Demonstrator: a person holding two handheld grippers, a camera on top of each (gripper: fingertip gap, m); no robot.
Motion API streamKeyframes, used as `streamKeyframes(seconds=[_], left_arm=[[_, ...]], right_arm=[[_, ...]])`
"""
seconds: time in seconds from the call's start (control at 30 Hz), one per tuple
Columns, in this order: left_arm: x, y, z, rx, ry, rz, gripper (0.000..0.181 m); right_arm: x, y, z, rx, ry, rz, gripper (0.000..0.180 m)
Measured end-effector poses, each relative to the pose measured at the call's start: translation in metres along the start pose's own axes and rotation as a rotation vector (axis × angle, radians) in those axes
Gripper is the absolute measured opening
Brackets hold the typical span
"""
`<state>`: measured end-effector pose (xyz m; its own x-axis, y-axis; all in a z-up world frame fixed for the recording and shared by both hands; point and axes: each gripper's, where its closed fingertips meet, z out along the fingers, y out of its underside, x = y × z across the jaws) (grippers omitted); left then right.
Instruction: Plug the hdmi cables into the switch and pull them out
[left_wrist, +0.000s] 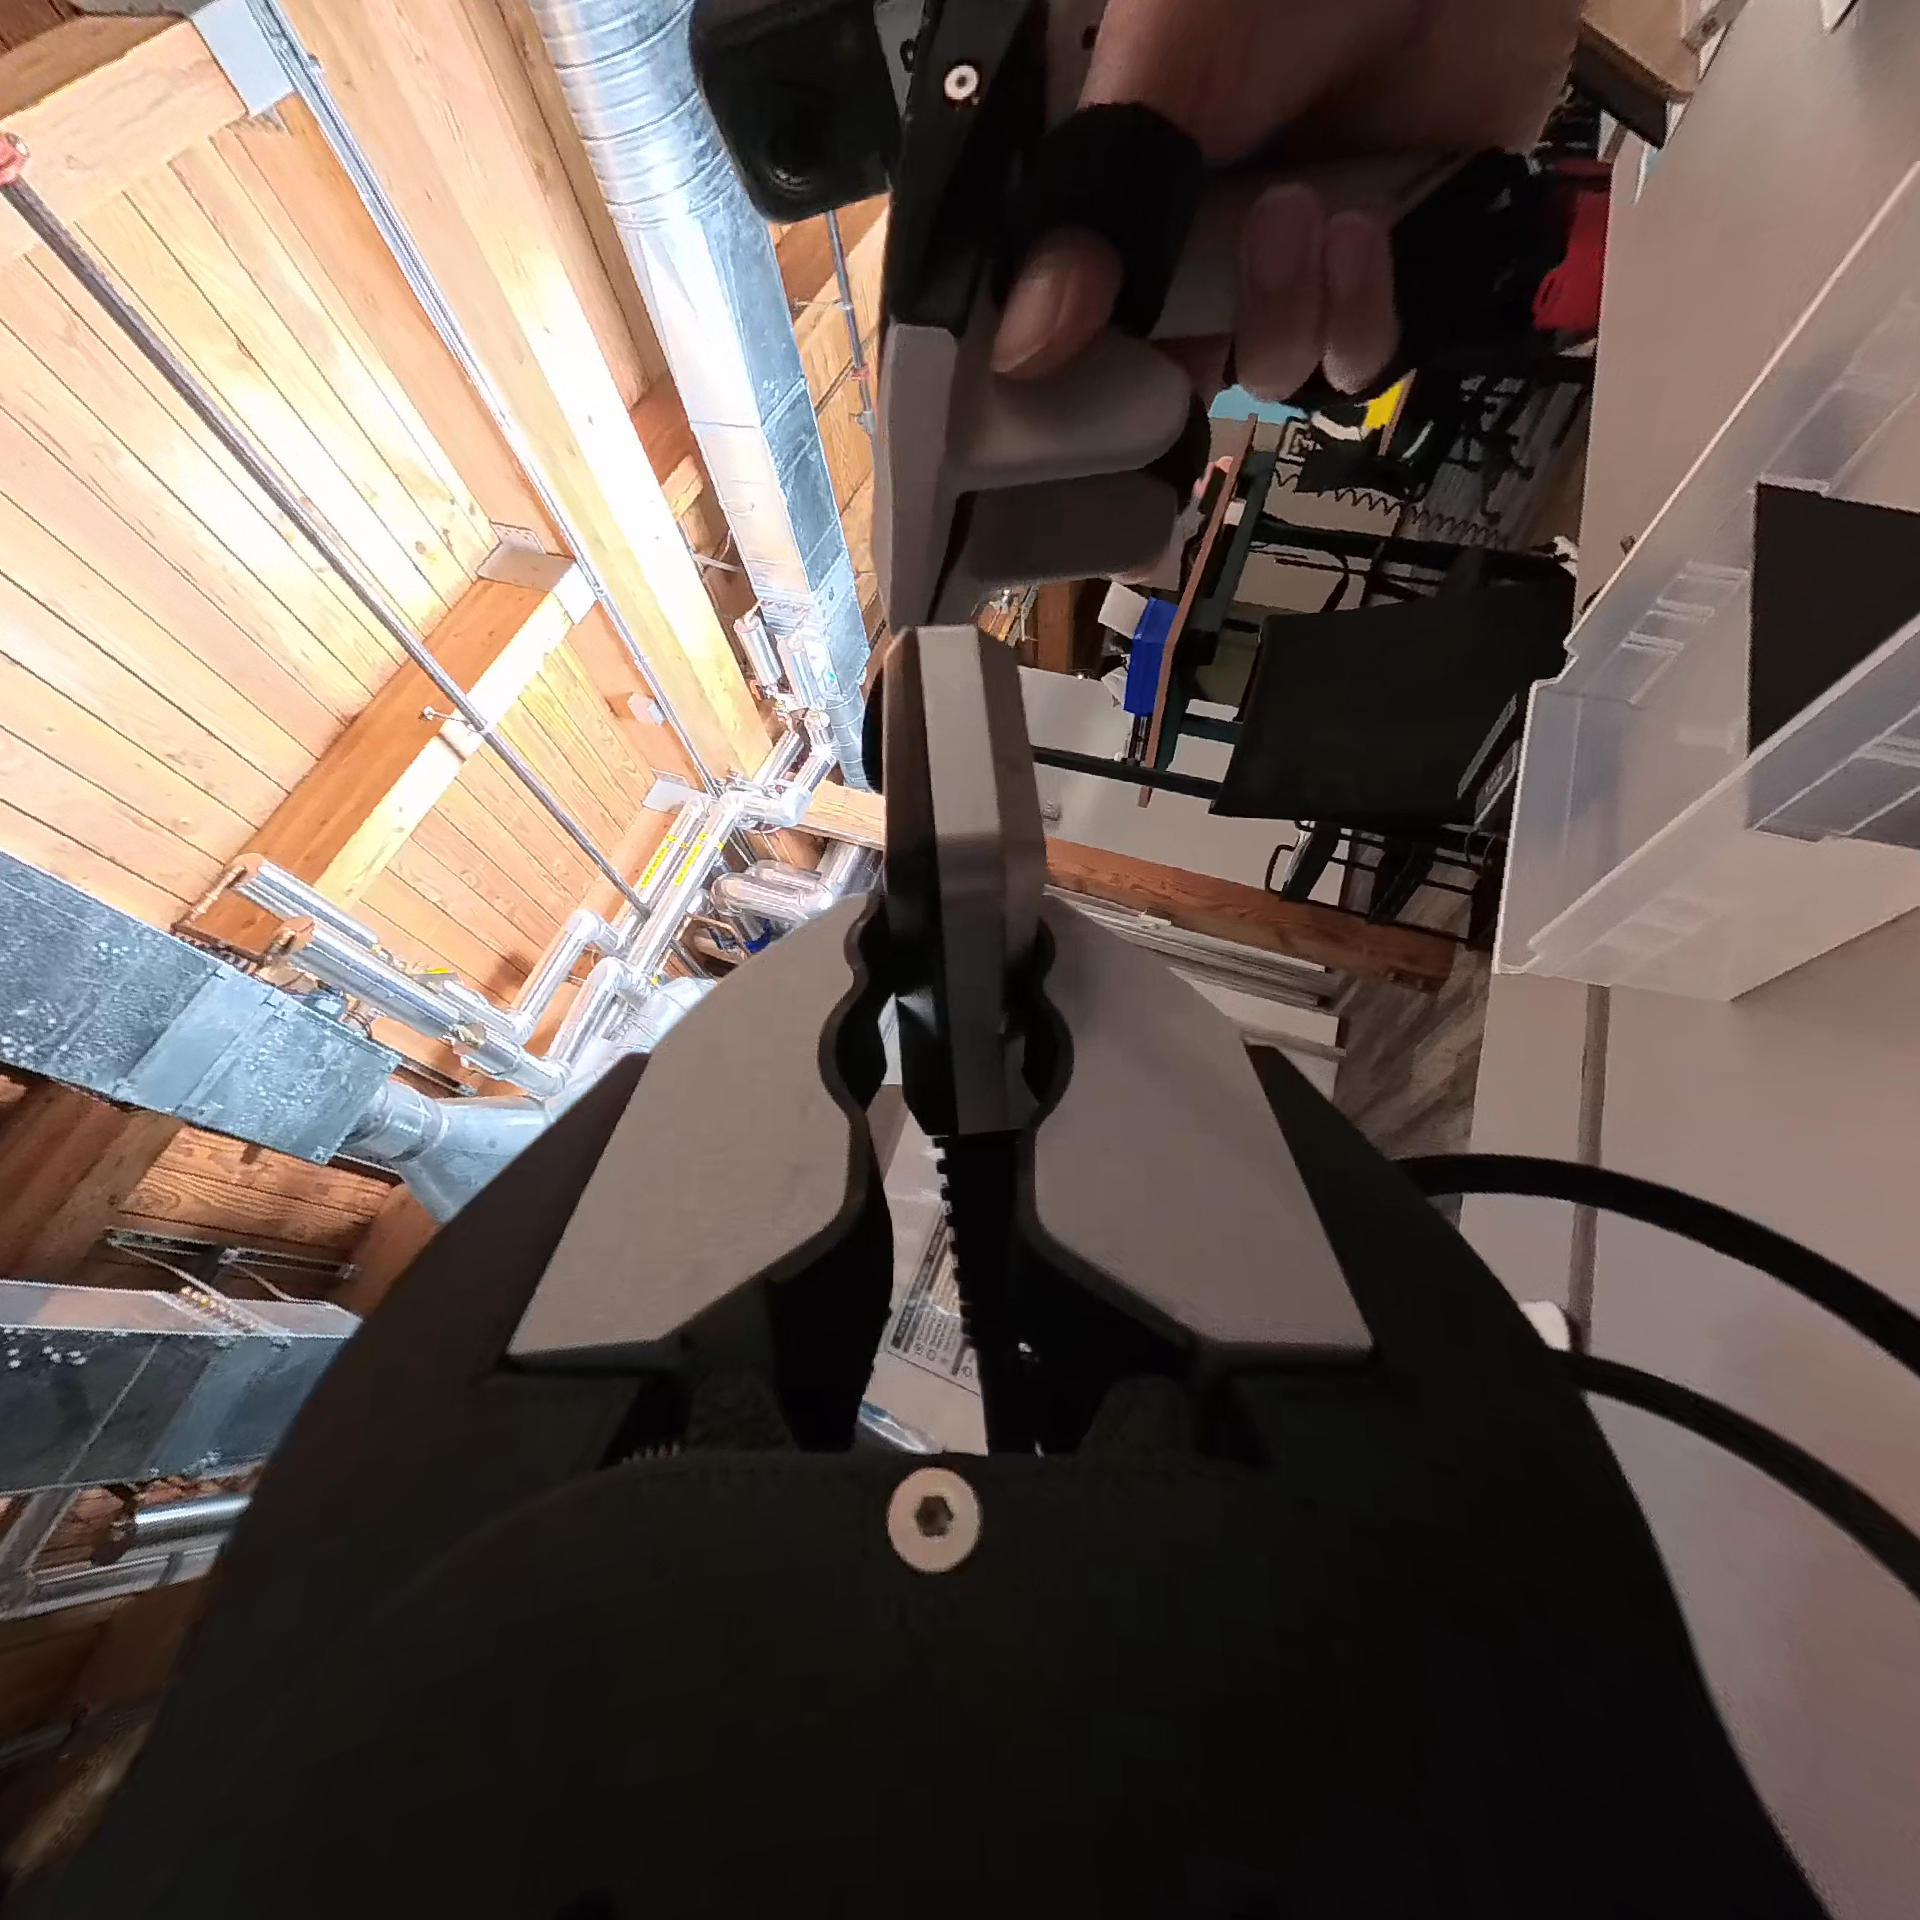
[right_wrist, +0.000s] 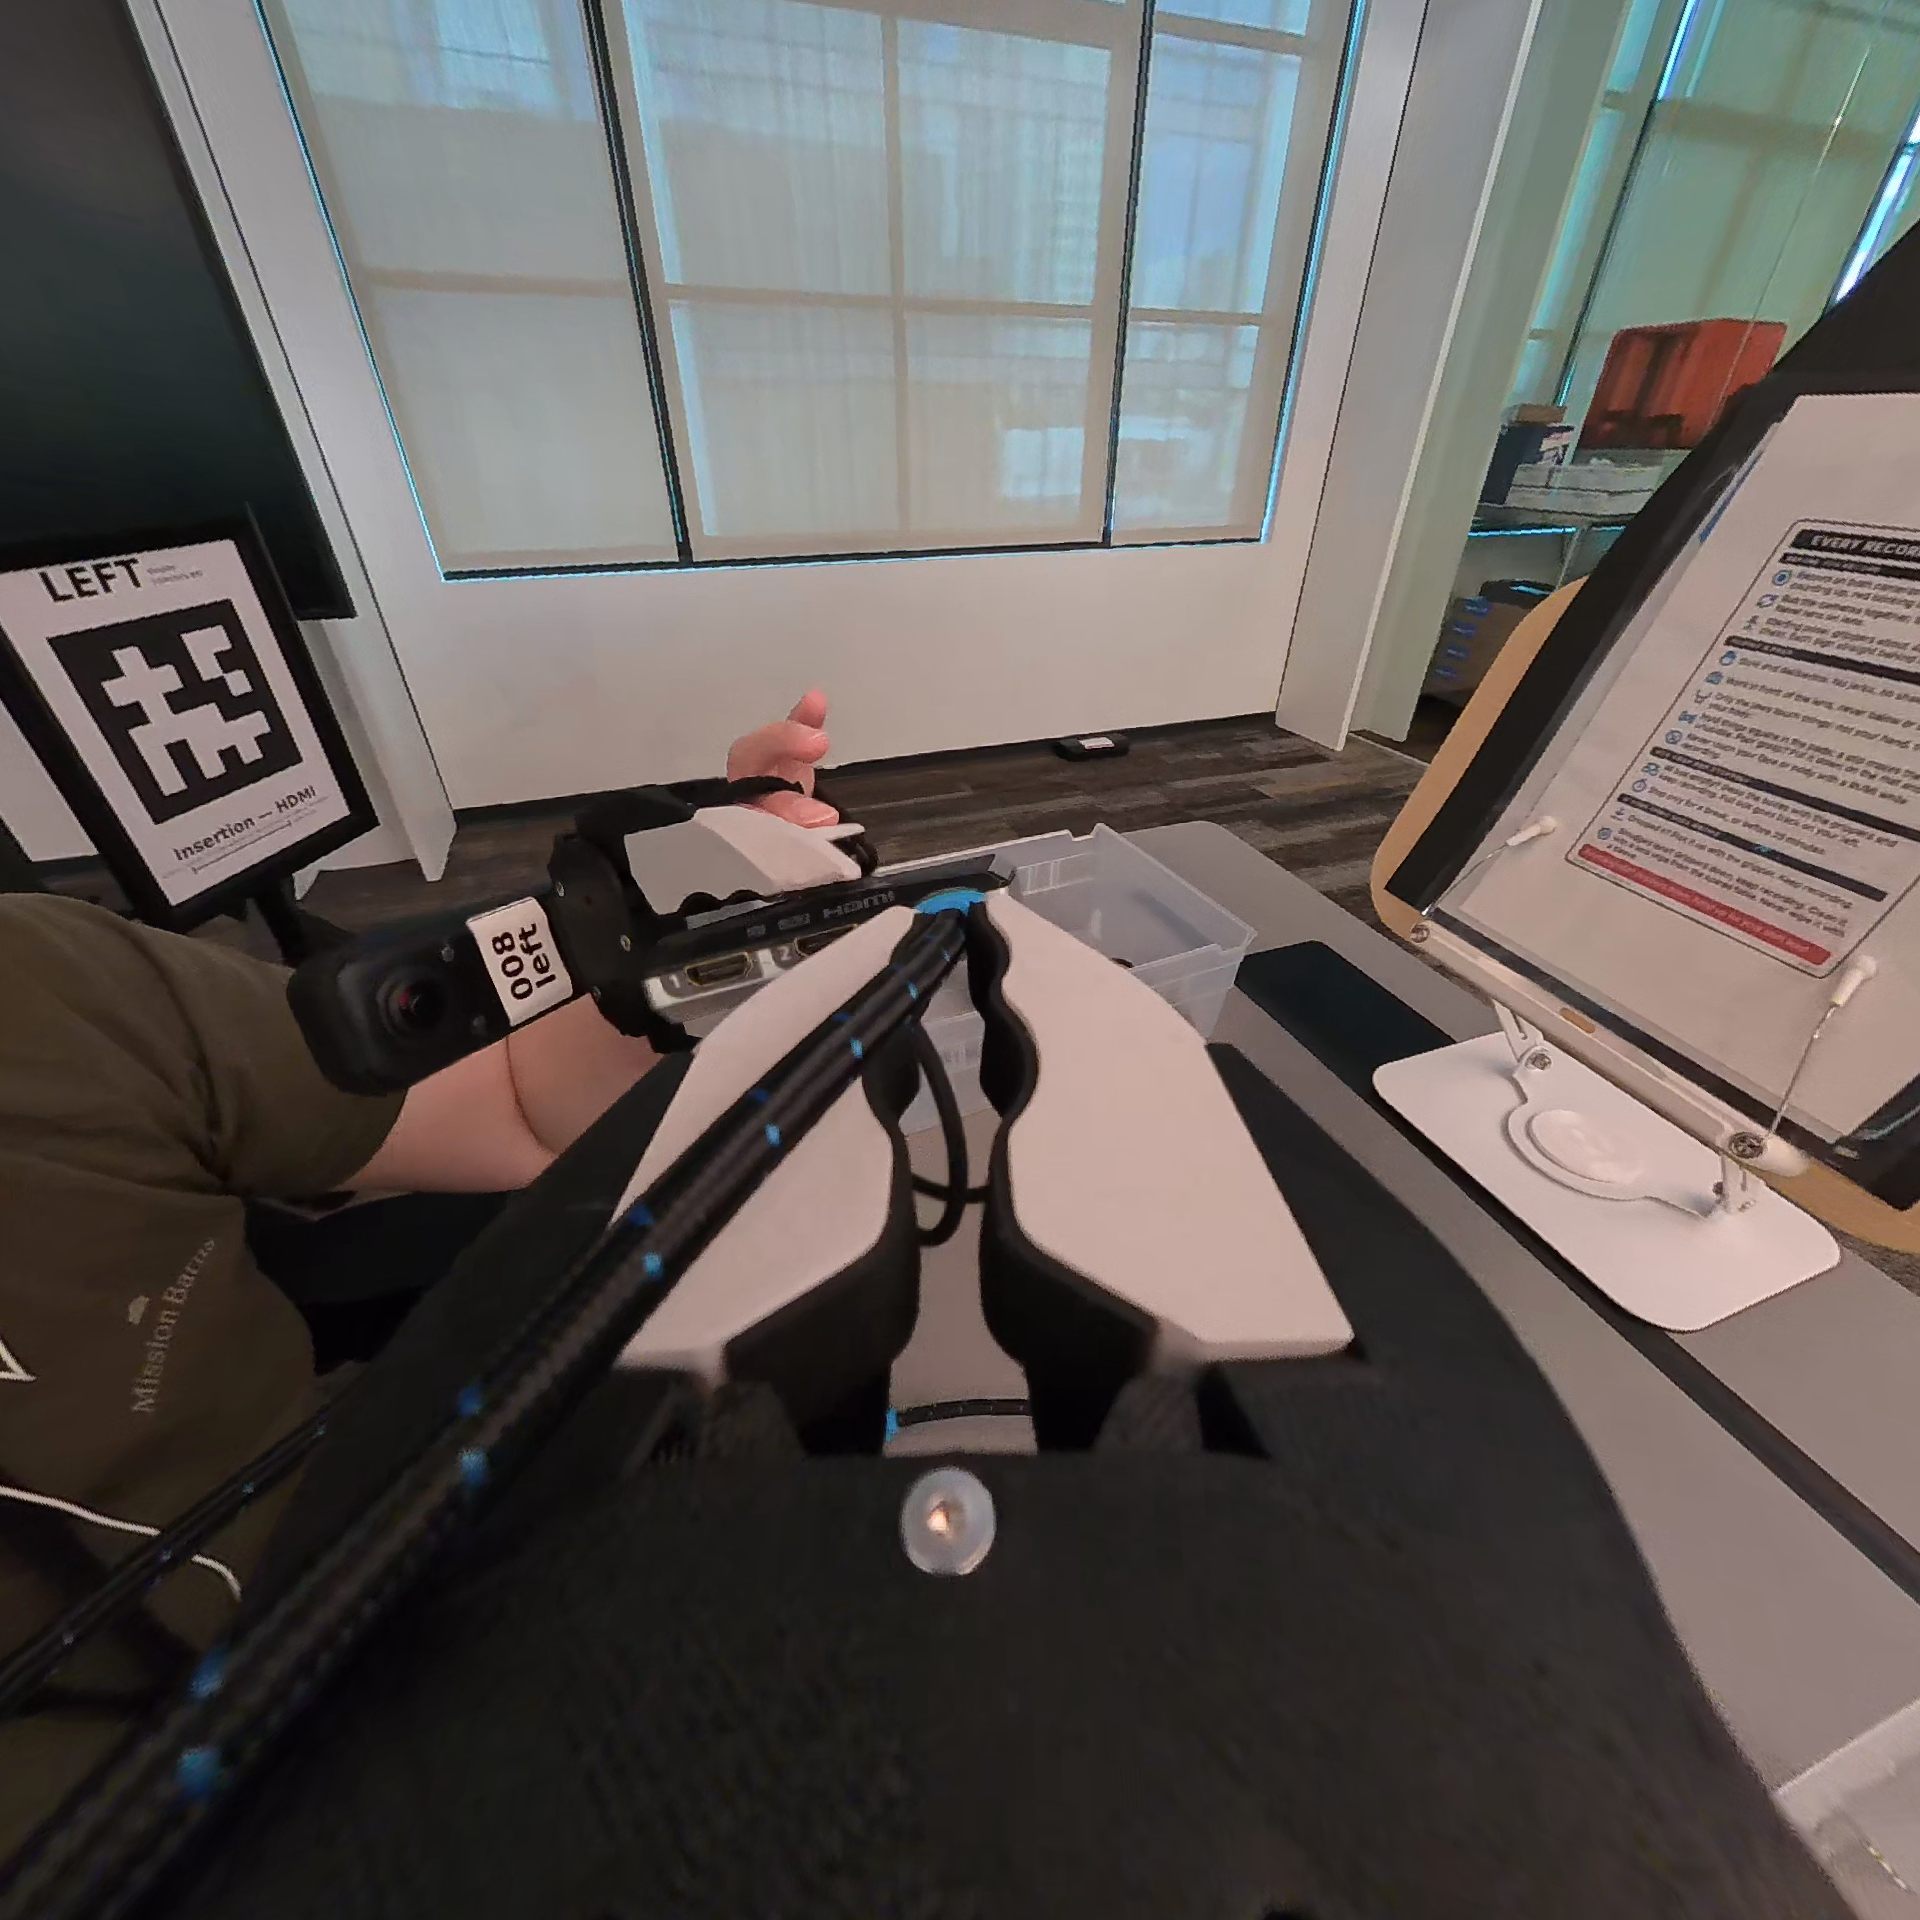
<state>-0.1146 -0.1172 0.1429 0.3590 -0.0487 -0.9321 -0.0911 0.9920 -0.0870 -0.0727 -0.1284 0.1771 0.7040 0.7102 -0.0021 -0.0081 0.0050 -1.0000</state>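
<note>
Gripping a flat black-and-silver HDMI switch at the centre of the left wrist view, the left gripper is clenched on its thin edge, tilted up toward a timber ceiling. In the right wrist view the right gripper pinches the blue-collared plug of a braided black cable at mid-frame, right at the switch's ports. The switch looks light, rigid and smooth (likely slippery) — the stiff plug body seems the best hold, not the limp cord.

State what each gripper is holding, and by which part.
The left gripper clamps the switch by one end of its flat body. The right gripper grips the black-and-blue HDMI cable at its plug end, at the switch.
</note>
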Motion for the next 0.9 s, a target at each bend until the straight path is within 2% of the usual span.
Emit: streamKeyframes(seconds=[0.2, 0.5, 0.9], left_arm=[[-0.001, 0.007, 0.0, -0.053, 0.011, 0.016, 0.022], [0.001, -0.002, -0.005, 0.012, 0.043, 0.027, 0.021], [0.003, -0.002, -0.005, 0.031, 0.042, 0.025, 0.021]], right_arm=[[0.005, 0.004, 0.008, 0.017, -0.031, 0.068, 0.007], [-0.002, 0.011, 0.005, -0.006, -0.16, 0.06, 0.007], [0.0, 0.015, 0.007, -0.026, -0.143, 0.056, 0.007]])
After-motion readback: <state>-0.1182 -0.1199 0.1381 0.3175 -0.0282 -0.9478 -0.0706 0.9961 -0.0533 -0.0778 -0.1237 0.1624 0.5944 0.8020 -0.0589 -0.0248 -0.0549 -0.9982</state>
